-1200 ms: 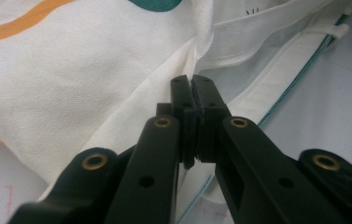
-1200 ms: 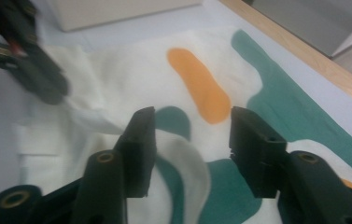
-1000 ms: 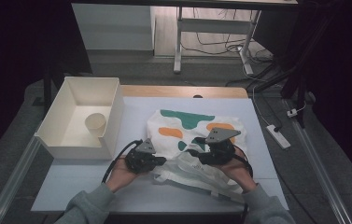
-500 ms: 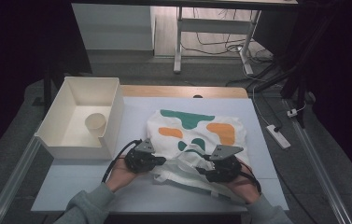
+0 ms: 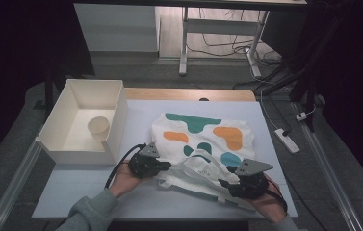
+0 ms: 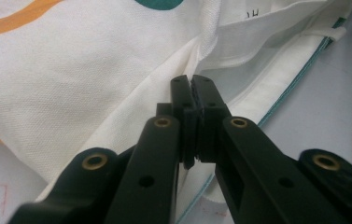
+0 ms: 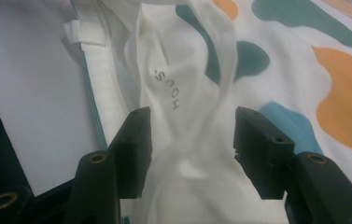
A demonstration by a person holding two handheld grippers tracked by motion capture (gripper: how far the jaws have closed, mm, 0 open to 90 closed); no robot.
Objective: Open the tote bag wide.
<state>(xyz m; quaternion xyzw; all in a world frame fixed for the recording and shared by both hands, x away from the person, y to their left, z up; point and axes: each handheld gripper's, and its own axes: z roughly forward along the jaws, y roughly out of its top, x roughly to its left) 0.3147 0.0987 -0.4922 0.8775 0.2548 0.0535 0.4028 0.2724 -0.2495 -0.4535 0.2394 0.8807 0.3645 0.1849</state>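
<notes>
High view first: I see a white tote bag [image 5: 203,144] with teal and orange blotches lying on the table [image 5: 73,192], its open mouth and straps turned toward me, its length running away from my seat toward the far edge; a white box [image 5: 90,120] with a paper cup [image 5: 98,127] inside sits well apart on my left. My left gripper [image 5: 162,166] sits at the bag's near left corner; in the left gripper view its jaws are pressed together at the bag's folded edge [image 6: 197,60], and I think a fold of cloth is pinched between them, though the jaws hide the contact itself, so I won't swear to it. My right gripper [image 5: 223,184] lies low at the near right, pointing in along the bag's mouth; in the right gripper view its jaws stand apart with a loose white strap [image 7: 183,93] rising between them, the pads not pressing on it. The relation that matters: the strap lies straight ahead of the right gripper, running away from it along its own line, so I judge the right hand nearer; closing there should catch the strap, while the left pins the corner.
</notes>
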